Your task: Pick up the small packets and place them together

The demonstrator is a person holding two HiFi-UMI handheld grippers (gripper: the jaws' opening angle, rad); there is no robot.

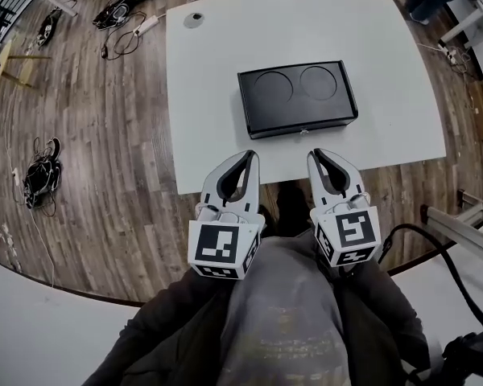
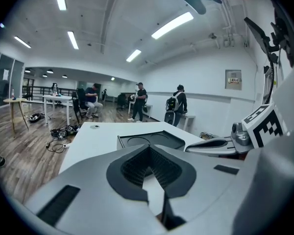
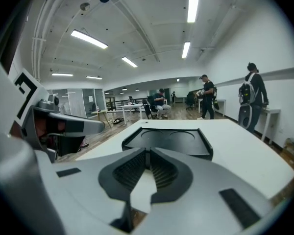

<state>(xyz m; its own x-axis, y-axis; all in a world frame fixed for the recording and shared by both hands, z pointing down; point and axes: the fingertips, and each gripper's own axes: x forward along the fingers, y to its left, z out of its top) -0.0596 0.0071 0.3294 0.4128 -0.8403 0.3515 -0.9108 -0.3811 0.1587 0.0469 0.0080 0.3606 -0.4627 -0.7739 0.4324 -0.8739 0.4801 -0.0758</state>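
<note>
Fingers (image 1: 217,179) closed, empty on left gripper (image 1: 248,158) and right gripper (image 1: 322,154); we are holding both short of counter (image 1: 209,95), facing black box (image 1: 298,97), since no packets are showing.

**Pale grey grippers, marker cubes, dark sleeves**

The left gripper (image 1: 247,158) and right gripper (image 1: 321,153) are pale grey shells, each tapering to a rounded tip around a black-lined teardrop opening. In the left gripper view the pads (image 2: 134,168) are dark and finely ribbed. A dark rectangular slot (image 2: 59,204) is set into each jaw's flat face, at 7 and 4 o'clock. Behind each gripper's small metal fittings sits a white cube (image 1: 221,248) printed with black square markers. The person wears dark sleeves (image 1: 173,320) at 7 and 5 o'clock of the head view and a mottled grey top (image 1: 282,320) at 6 o'clock. A black cable (image 1: 435,244) loops beside the right cube at 4 o'clock.
</note>
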